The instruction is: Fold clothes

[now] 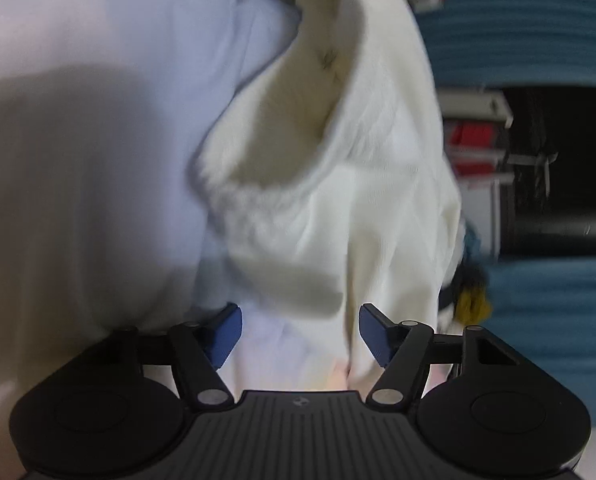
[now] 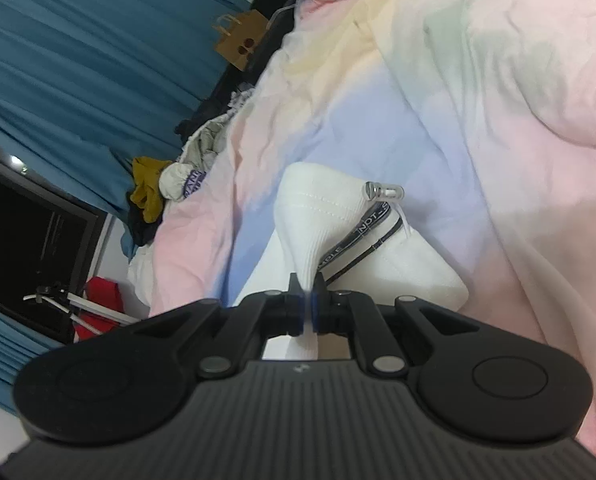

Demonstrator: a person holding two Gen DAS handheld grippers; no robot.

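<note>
In the left wrist view a white garment (image 1: 337, 184) hangs in blurred folds straight ahead, over the pastel bed cover (image 1: 78, 160). My left gripper (image 1: 299, 320) is open; its blue pads (image 1: 228, 336) stand wide apart below the cloth's lower edge and press on nothing. In the right wrist view my right gripper (image 2: 306, 292) is shut on a ribbed edge of the white garment (image 2: 321, 208), which lies bunched on the pastel bed cover (image 2: 497, 80). A printed drawstring (image 2: 361, 236) with a clear toggle (image 2: 383, 191) runs across the cloth just beyond the jaws.
Blue curtains (image 2: 78, 60) hang at the left, beside a dark window (image 2: 26, 240). A heap of other clothes (image 2: 170, 184) and a brown paper bag (image 2: 238, 46) sit at the bed's far edge. Something red (image 2: 102, 292) lies below the window.
</note>
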